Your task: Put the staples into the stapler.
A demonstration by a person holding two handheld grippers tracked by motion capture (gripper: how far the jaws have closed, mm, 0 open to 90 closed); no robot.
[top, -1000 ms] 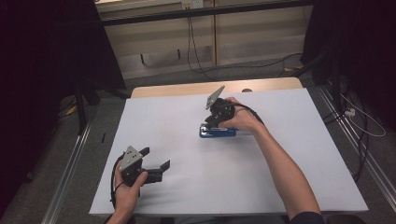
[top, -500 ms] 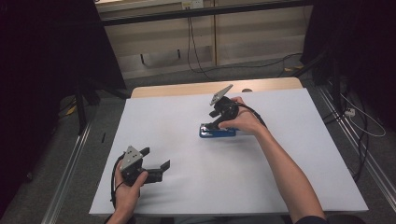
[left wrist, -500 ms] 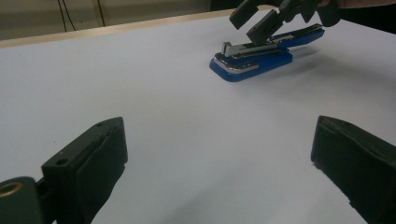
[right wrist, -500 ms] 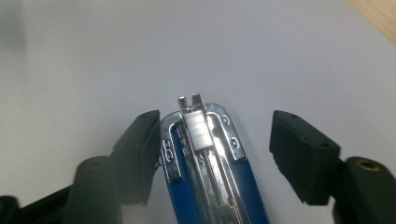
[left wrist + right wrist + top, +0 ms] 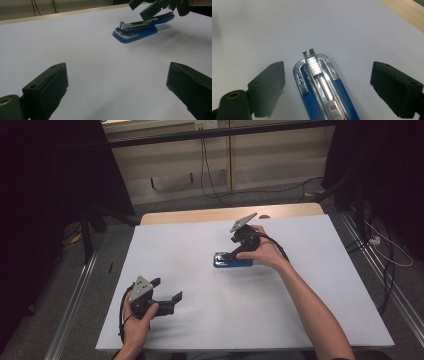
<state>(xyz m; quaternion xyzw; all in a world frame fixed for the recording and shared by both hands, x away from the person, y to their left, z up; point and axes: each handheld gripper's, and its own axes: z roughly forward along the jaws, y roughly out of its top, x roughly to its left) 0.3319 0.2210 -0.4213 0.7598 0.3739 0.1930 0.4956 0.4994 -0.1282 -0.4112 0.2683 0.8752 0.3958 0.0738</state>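
A blue stapler (image 5: 232, 262) lies near the middle of the white table, its metal staple channel exposed on top (image 5: 318, 72). My right gripper (image 5: 233, 254) hangs just over its right end and points down at it. Its jaws have just been opening and now stand open, one on each side of the stapler (image 5: 328, 73), with neither pad touching it. The left gripper view shows the stapler (image 5: 136, 31) farther off, with the right gripper (image 5: 150, 8) above its rear. My left gripper (image 5: 167, 290) rests open near the front left, nothing between its jaws (image 5: 116, 75).
The white sheet (image 5: 200, 320) covers the table, and a strip of bare wood (image 5: 200, 215) shows along the far edge. Cables (image 5: 385, 255) run over the floor to the right and behind. Metal rails (image 5: 75, 295) flank the table.
The right gripper's jaws have spread apart around the stapler and the gripper has tipped back slightly. The left gripper has not moved.
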